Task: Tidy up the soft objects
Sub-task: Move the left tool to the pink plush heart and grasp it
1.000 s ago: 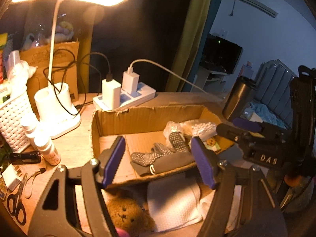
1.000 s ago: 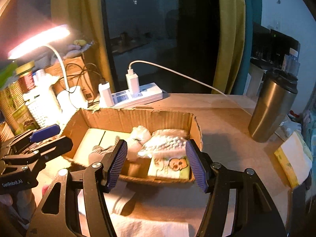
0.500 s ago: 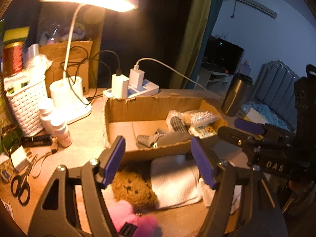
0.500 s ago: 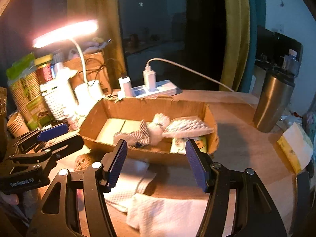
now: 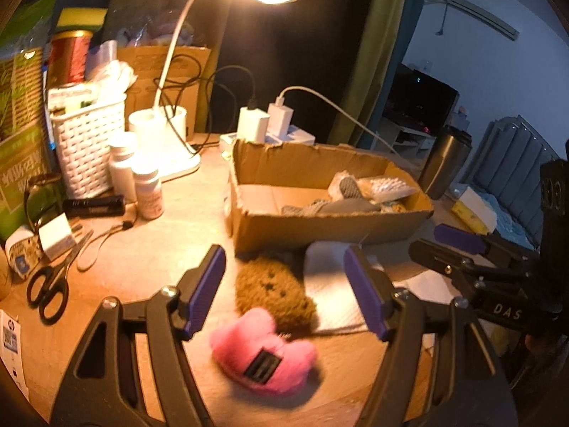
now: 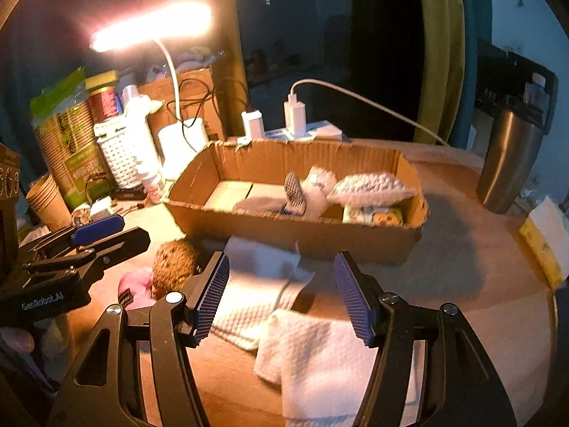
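"DAS" on right gripper (image 5: 462, 249), right of frame; "GenRobot.AI" on left gripper (image 6: 96, 235), at left. Both hovering level, jaws apart, empty, above pink plush (image 5: 263, 352) and white towels (image 6: 313, 352).

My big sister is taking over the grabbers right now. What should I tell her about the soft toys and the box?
Left gripper: open, empty, above the brown plush and pink plush.
Right gripper: open, empty, above the white towels.
Cardboard box: already holds grey gloves and a few bagged soft bits at its right end.
Left to do: both plushes and the towels lie on the desk in front of the box. Probably grab the pink plush first; it is nearest the left gripper.
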Motion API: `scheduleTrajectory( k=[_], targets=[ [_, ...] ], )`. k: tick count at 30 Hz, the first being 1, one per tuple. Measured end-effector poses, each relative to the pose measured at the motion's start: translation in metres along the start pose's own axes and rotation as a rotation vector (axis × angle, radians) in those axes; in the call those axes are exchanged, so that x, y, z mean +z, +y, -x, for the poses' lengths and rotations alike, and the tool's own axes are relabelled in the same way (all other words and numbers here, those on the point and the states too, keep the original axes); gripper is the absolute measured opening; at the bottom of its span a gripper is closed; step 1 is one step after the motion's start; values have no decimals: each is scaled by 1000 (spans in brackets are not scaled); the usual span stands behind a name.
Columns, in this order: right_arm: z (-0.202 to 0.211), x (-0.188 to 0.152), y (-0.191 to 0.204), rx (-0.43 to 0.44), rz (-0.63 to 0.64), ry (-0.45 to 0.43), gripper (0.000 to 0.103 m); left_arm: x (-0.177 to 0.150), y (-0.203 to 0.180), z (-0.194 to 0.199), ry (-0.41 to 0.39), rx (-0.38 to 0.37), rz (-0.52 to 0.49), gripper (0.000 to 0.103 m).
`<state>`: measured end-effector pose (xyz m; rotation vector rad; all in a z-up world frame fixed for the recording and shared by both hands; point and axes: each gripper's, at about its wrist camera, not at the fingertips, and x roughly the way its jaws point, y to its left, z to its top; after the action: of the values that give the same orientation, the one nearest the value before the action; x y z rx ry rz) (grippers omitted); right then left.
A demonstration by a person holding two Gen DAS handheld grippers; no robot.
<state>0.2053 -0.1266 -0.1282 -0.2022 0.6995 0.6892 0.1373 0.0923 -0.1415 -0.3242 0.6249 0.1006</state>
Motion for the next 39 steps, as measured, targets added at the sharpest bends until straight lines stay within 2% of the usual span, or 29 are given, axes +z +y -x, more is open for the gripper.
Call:
scheduleTrajectory(
  k=[6, 9, 10, 15, 20, 26, 29, 31, 34, 39],
  targets=[
    [-4, -12, 0, 3, -10, 23, 65, -12, 10, -3, 24, 24, 10, 71],
    [-5, -13, -2, 8, -20, 21, 65, -13, 16, -5, 34, 41, 27, 81],
    [-6, -13, -3, 11, -23, 22, 65, -14, 17, -6, 38, 44, 31, 82],
    [-12, -14, -4, 29, -25, 30, 65, -15, 14, -15, 82, 45, 19, 82],
    [-16, -13, -2, 48, -18, 33, 65, -24, 25, -21, 139, 83, 57, 82],
    [-23, -12, 2, 55, -15, 43, 65, -39, 30, -24, 195, 98, 57, 82],
    [-23, -11, 5, 55, -8, 45, 65, -44, 29, -24, 206, 90, 50, 78],
    [-23, -11, 7, 53, -4, 47, 65, -44, 28, -22, 199, 80, 39, 53],
    [-24, -9, 12, 50, 3, 50, 65, -47, 27, -22, 214, 54, 26, 47],
    [-30, -6, 27, 57, 33, 62, 65, -45, 31, -10, 168, 5, 33, 46]
  ],
)
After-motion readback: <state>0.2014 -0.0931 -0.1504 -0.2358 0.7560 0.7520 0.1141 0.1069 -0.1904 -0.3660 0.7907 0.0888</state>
